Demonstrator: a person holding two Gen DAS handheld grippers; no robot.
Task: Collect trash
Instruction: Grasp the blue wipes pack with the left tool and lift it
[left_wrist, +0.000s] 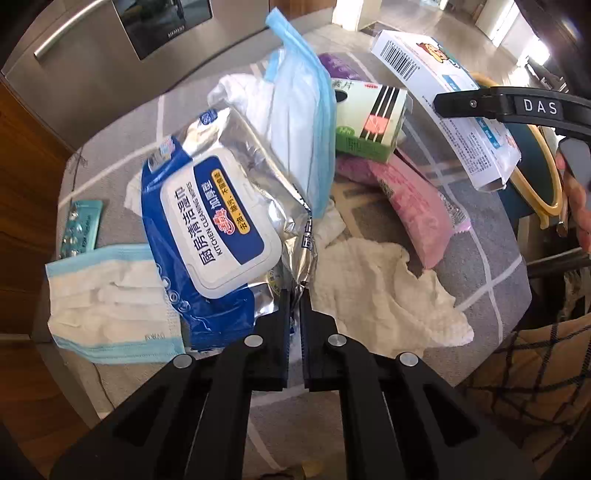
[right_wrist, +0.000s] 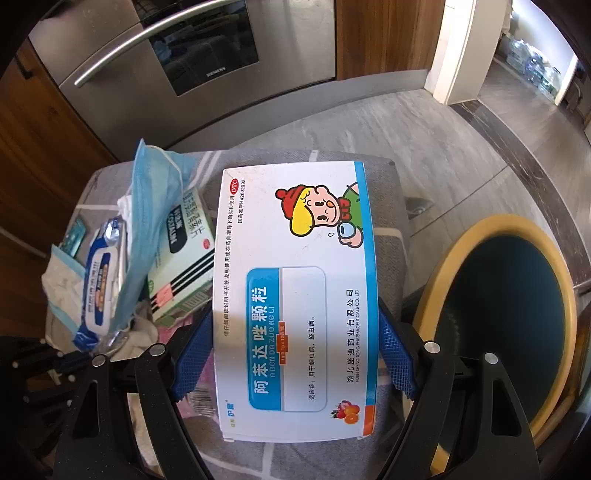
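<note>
Left tongs (left_wrist: 295, 295) pinch wipes pack (left_wrist: 218, 218) edge beside mask (left_wrist: 110, 299); right tongs (right_wrist: 295, 328) clamp medicine box (right_wrist: 295, 295), bin (right_wrist: 513, 314) clear only there.

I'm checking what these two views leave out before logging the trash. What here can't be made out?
- Left wrist view: the purple item at the far edge, mostly hidden behind the raised face mask and the green box.
- Left wrist view: the blister pack, print too small to read.
- Right wrist view: the bin, its bottom dark, right side cut off by the edge.
- Right wrist view: the table under the white medicine box, covered by it.
</note>
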